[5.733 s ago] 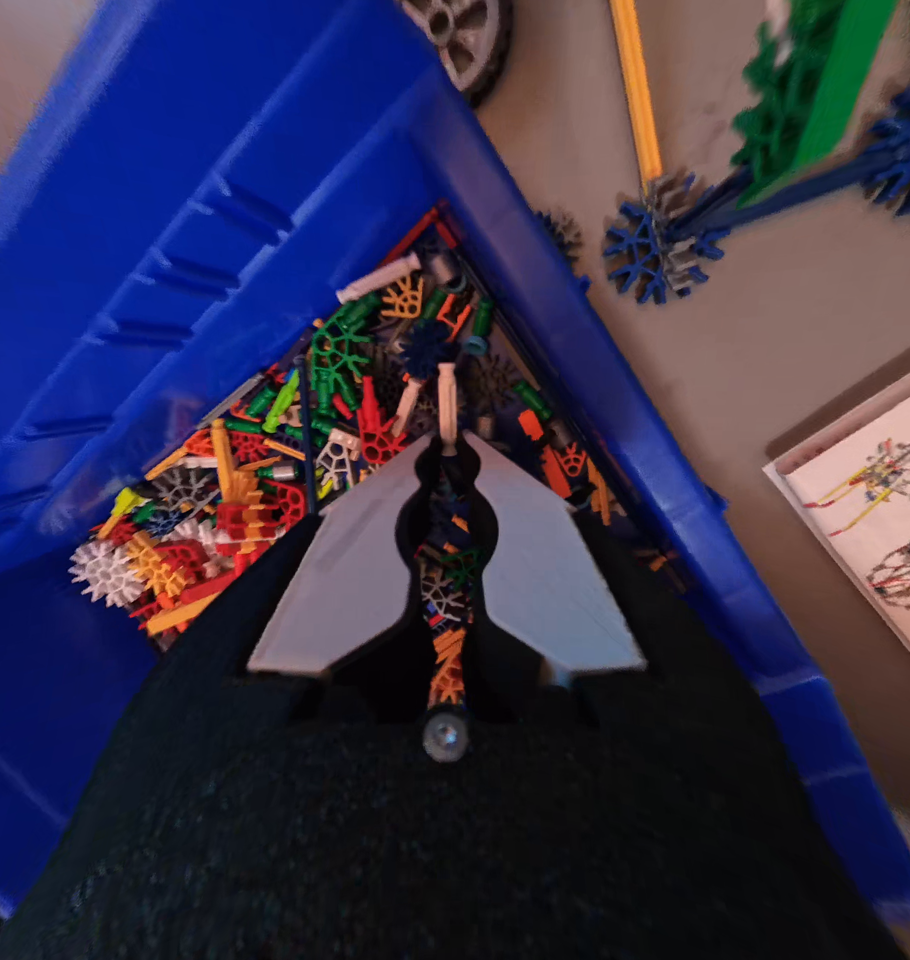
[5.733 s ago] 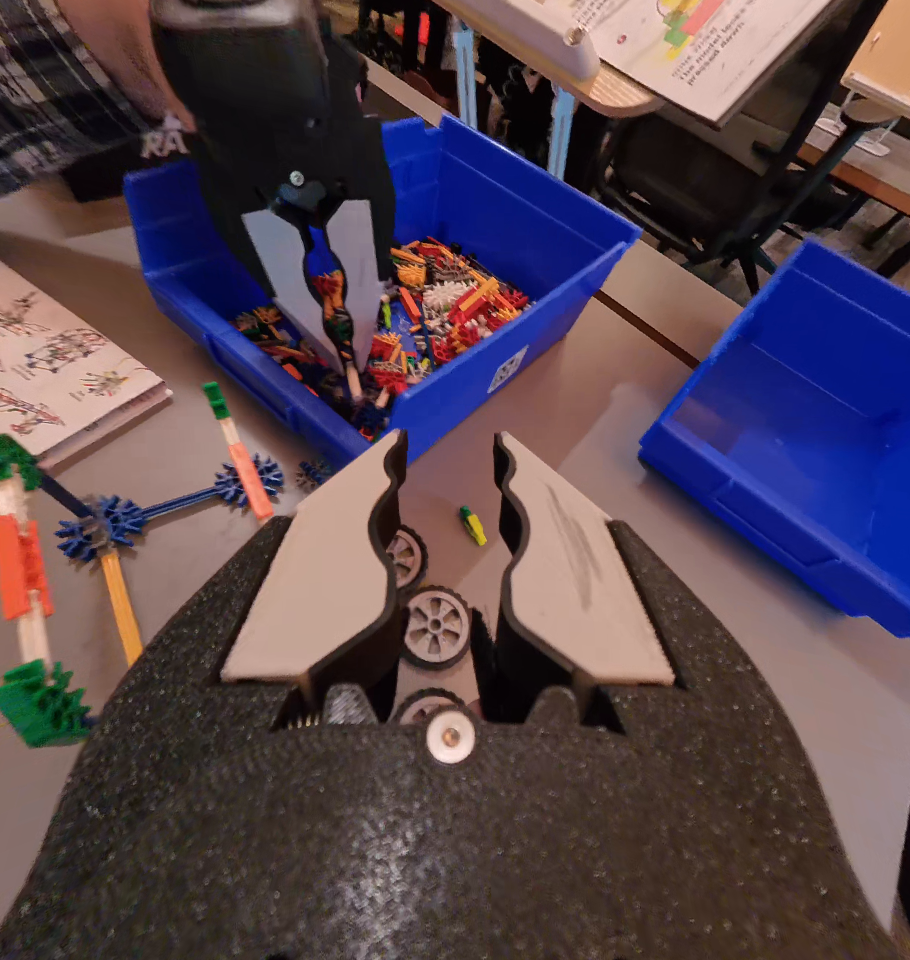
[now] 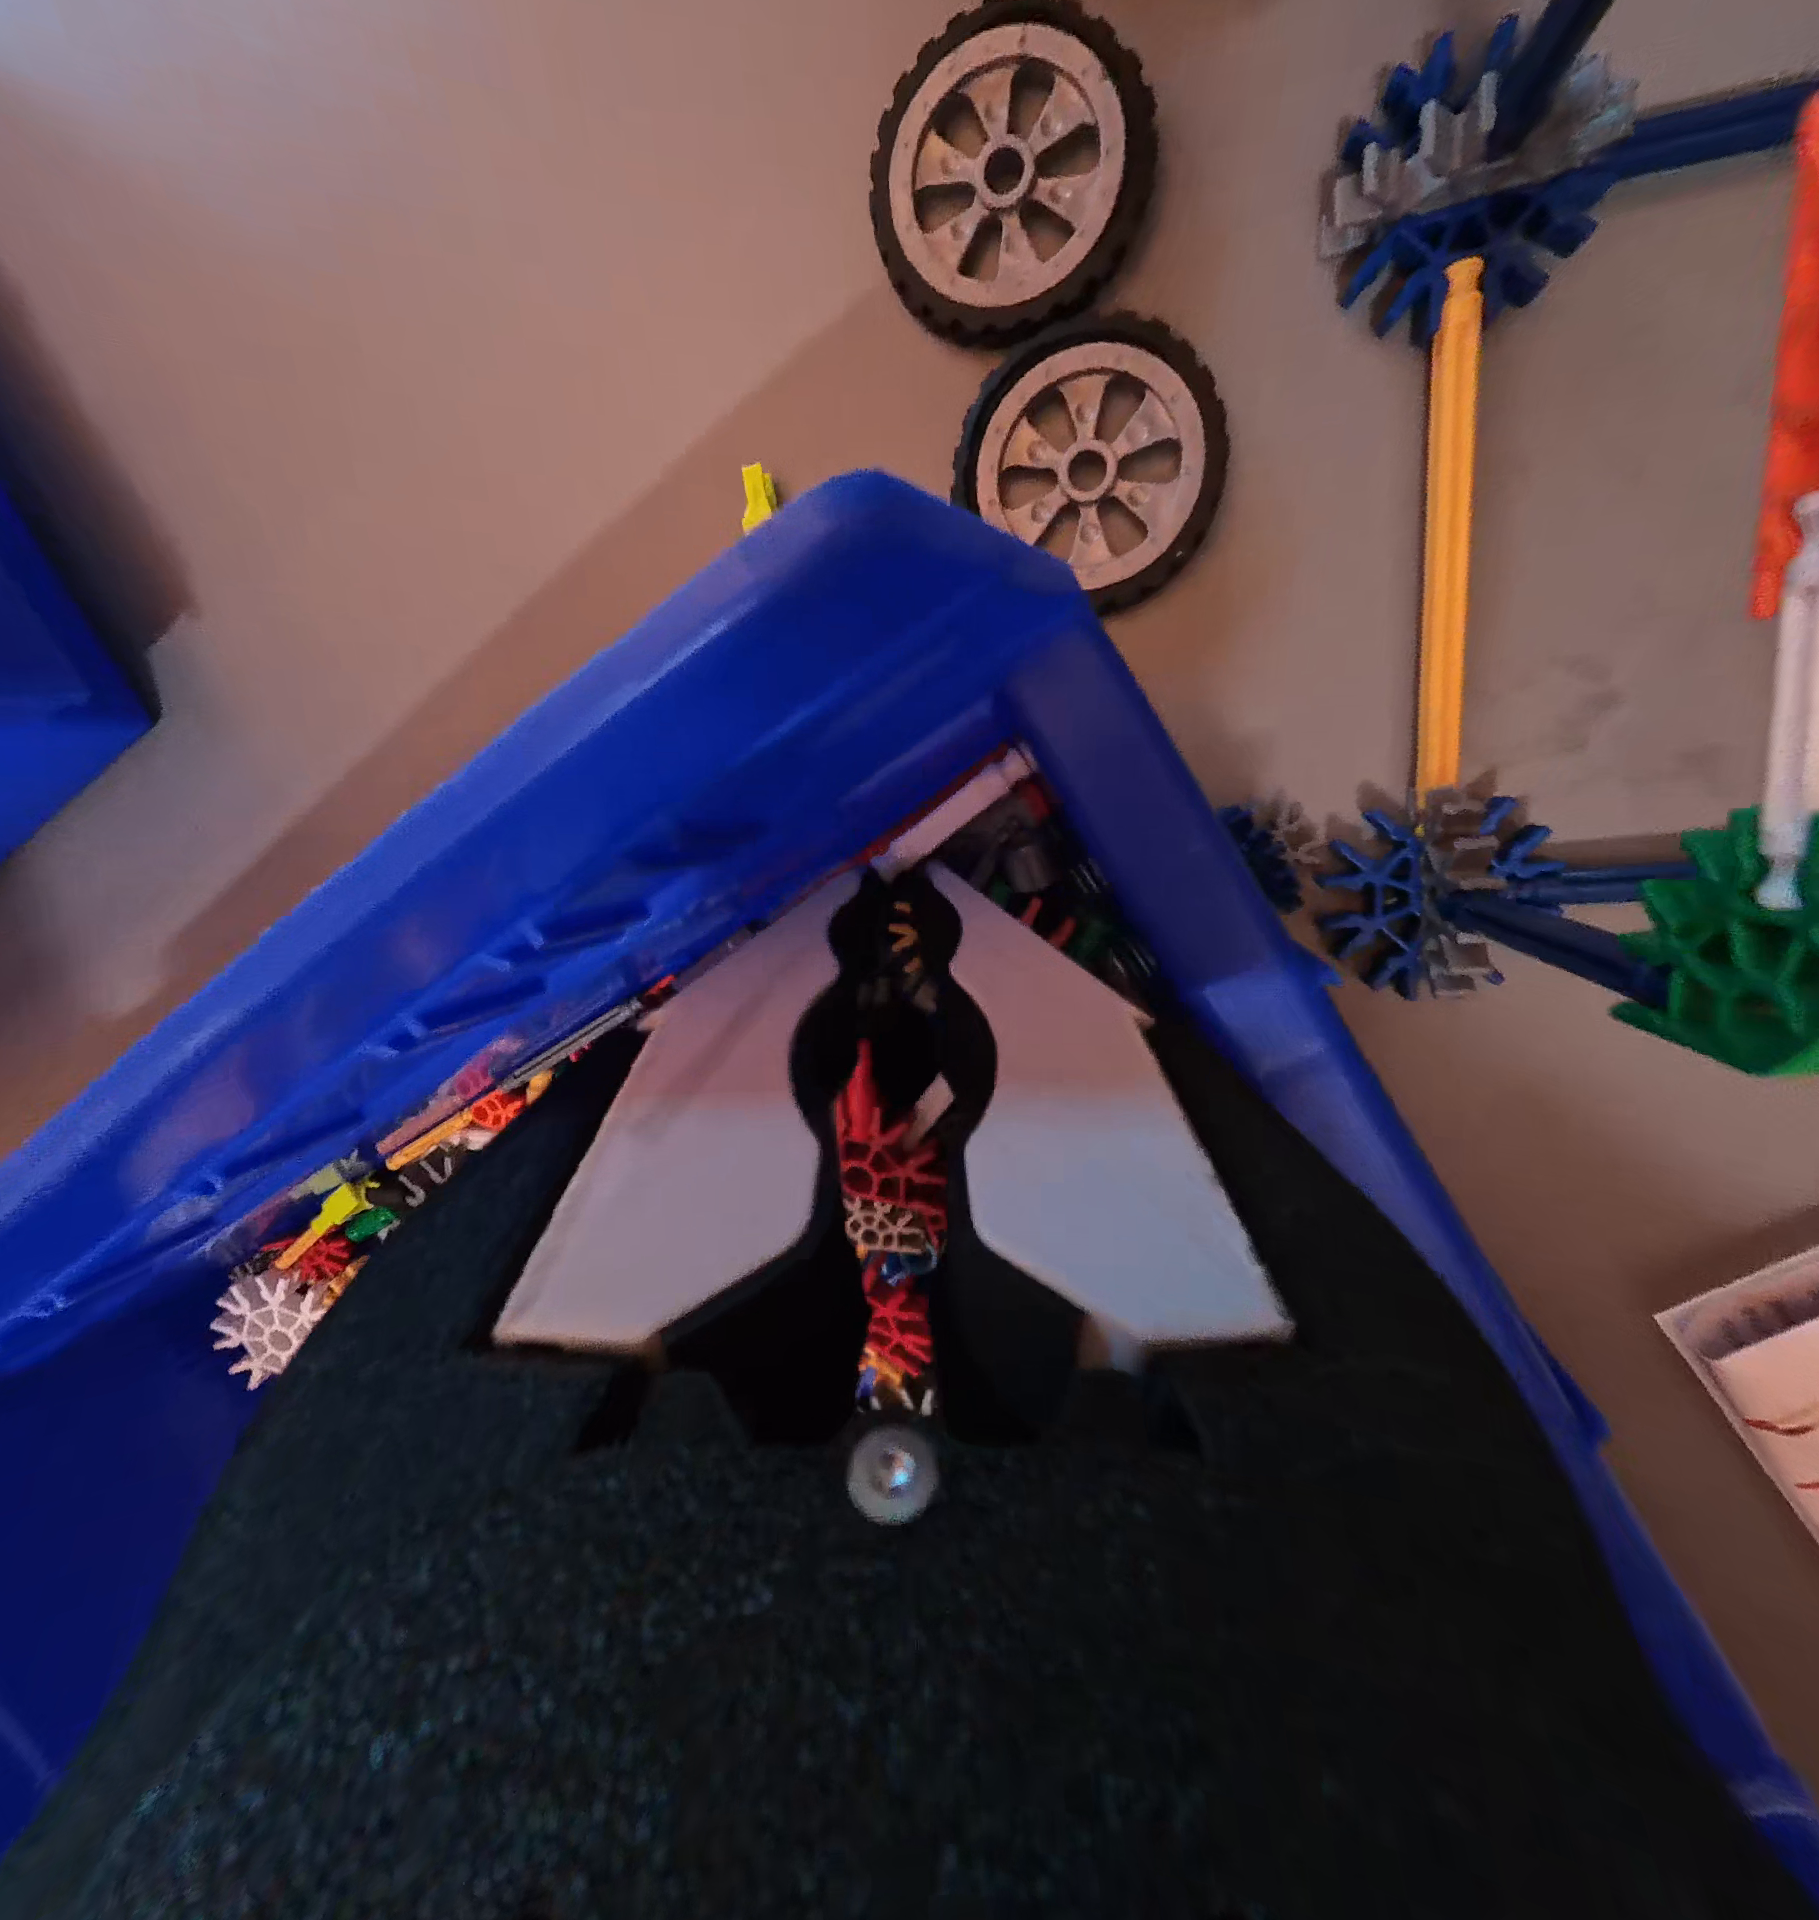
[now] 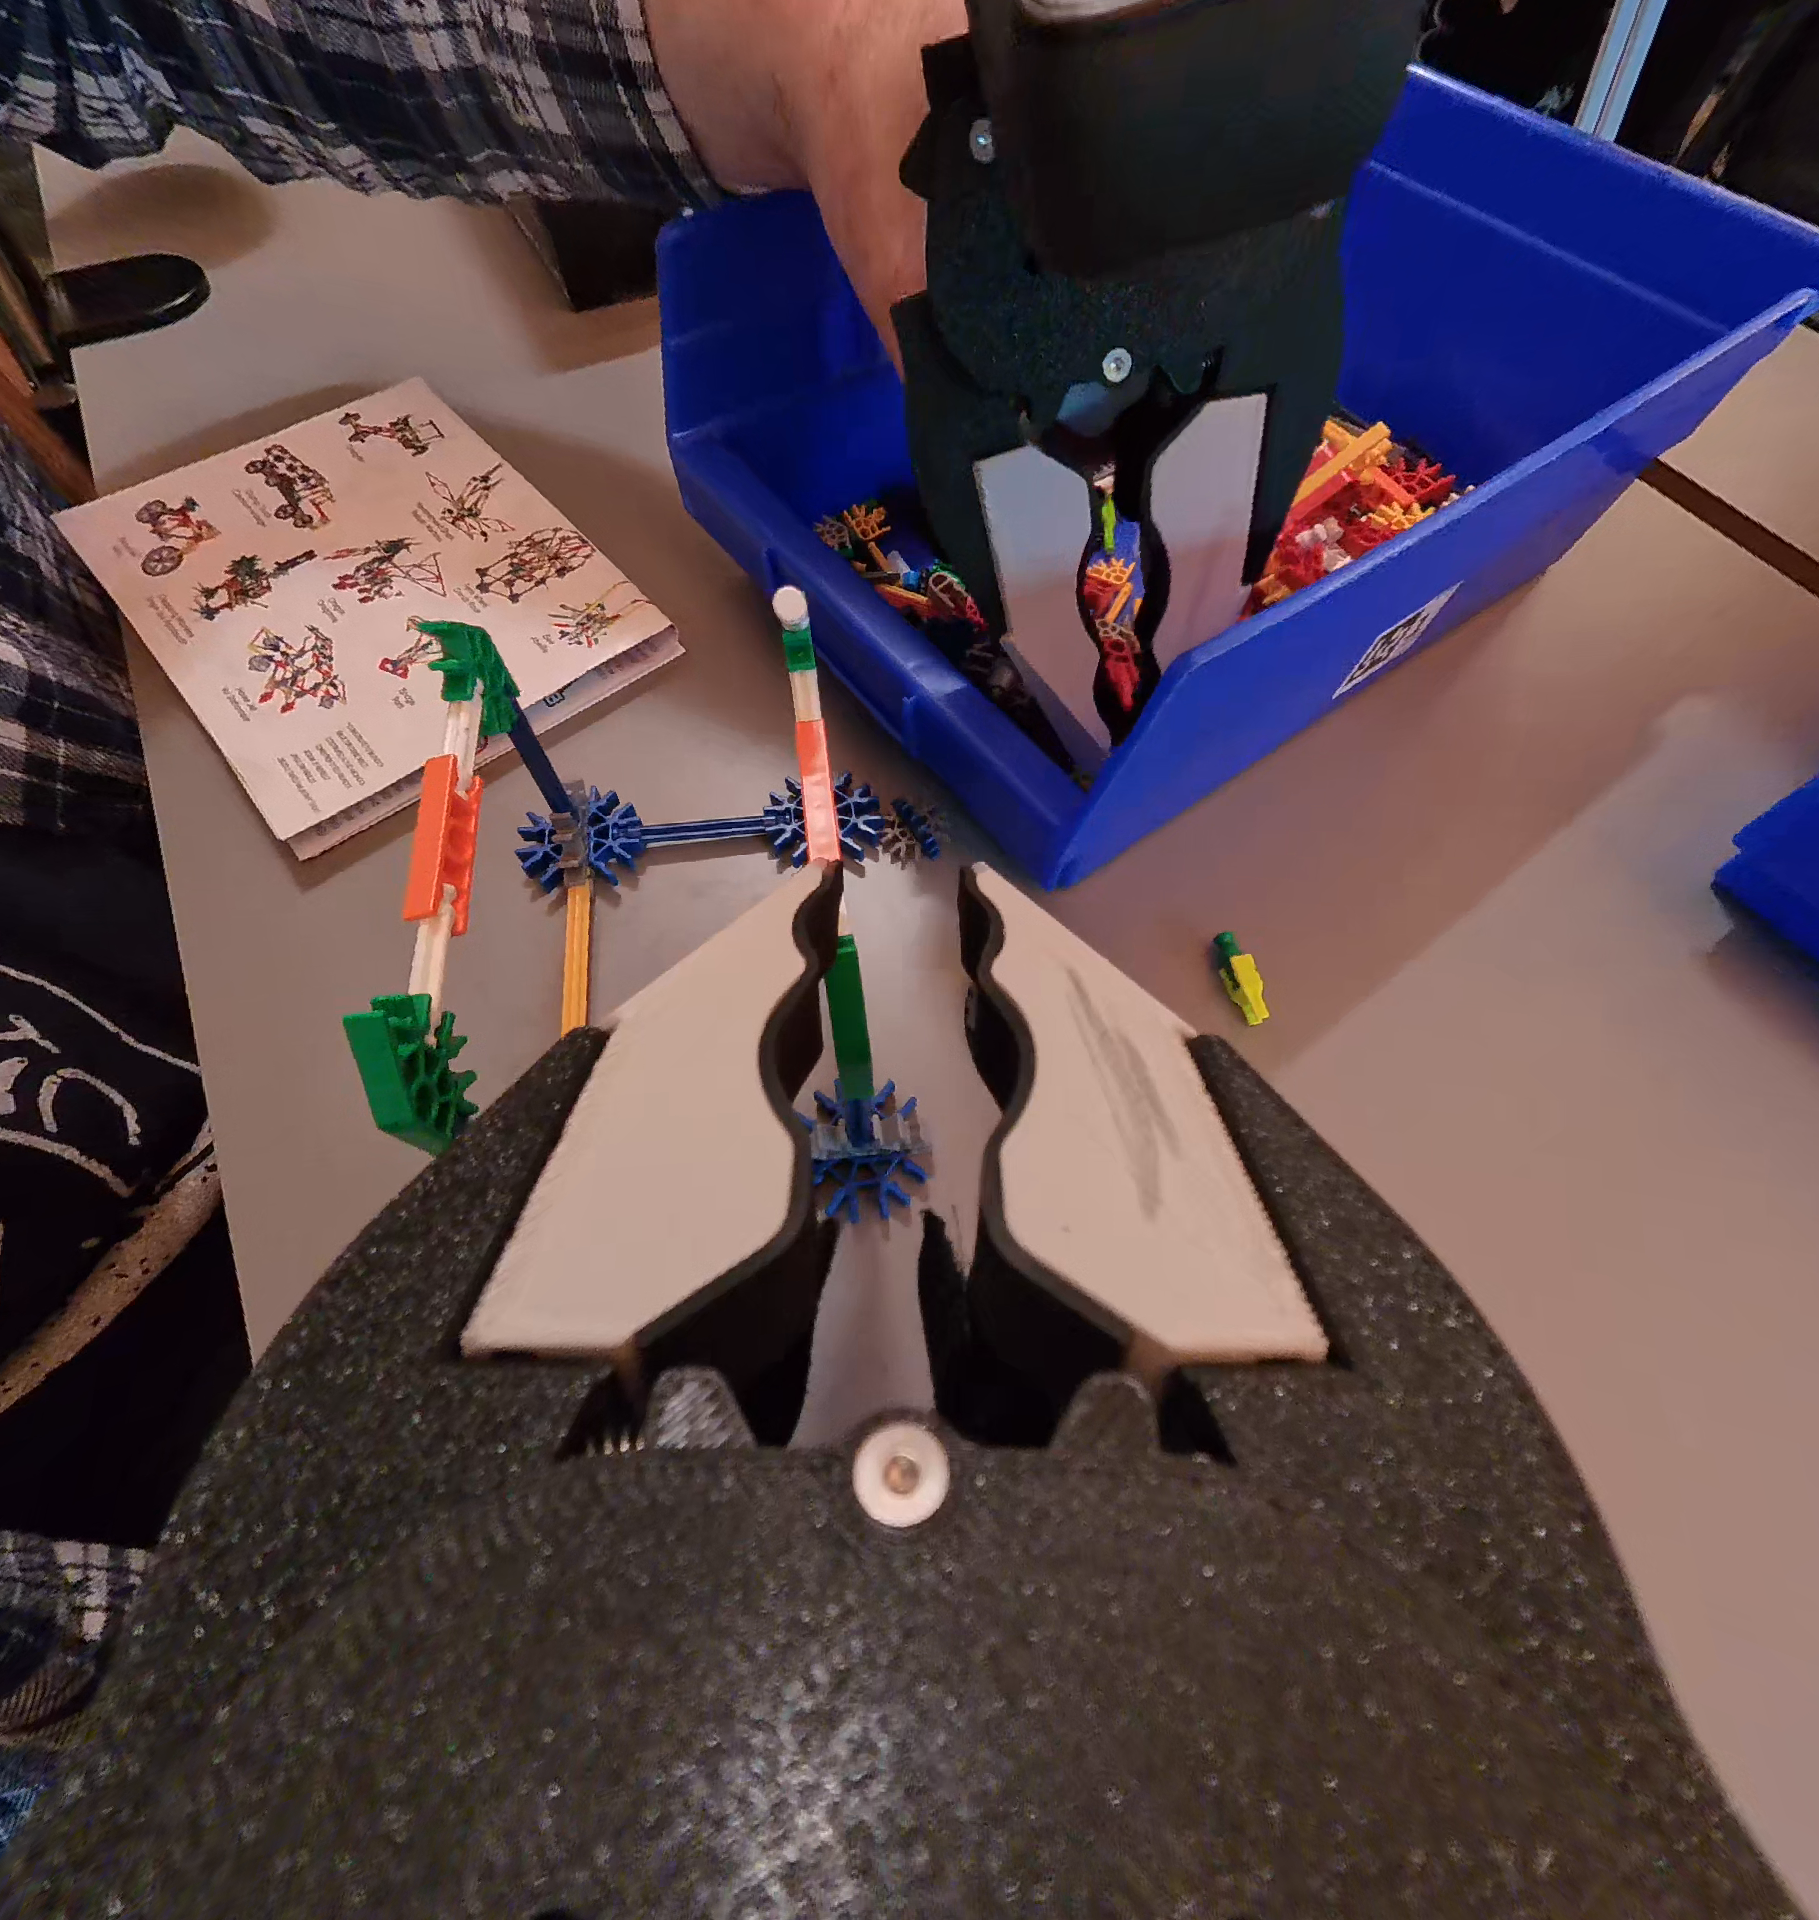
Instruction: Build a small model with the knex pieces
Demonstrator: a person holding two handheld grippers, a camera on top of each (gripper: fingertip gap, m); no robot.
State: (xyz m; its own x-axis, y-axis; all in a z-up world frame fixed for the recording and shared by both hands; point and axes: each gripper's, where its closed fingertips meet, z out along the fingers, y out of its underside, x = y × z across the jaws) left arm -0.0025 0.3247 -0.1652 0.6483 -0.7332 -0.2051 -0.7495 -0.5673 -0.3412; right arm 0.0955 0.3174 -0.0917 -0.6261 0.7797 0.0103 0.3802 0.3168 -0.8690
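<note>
My left gripper (image 3: 897,894) is tip-down inside a blue bin (image 3: 676,675) of mixed coloured construction pieces (image 3: 884,1164). Its jaws are almost together, with only a thin wavy slit between them. I cannot tell whether a piece is pinched. It also shows in the right wrist view (image 4: 1123,717), held by a hand (image 4: 832,135) over the bin (image 4: 1248,727). My right gripper (image 4: 903,883) is open and empty, above a green rod (image 4: 848,1008) plugged into a blue connector (image 4: 863,1143). These belong to a rod-and-connector frame (image 4: 581,836) lying on the table.
Two grey wheels with black tyres (image 3: 1009,171) (image 3: 1092,468) lie beyond the bin. An open instruction booklet (image 4: 365,582) lies at the left. A small yellow-green piece (image 4: 1240,977) lies right of my right gripper. A second blue bin (image 4: 1809,883) is at the right edge. Some 12 cm of space lies between my two pairs of fingers.
</note>
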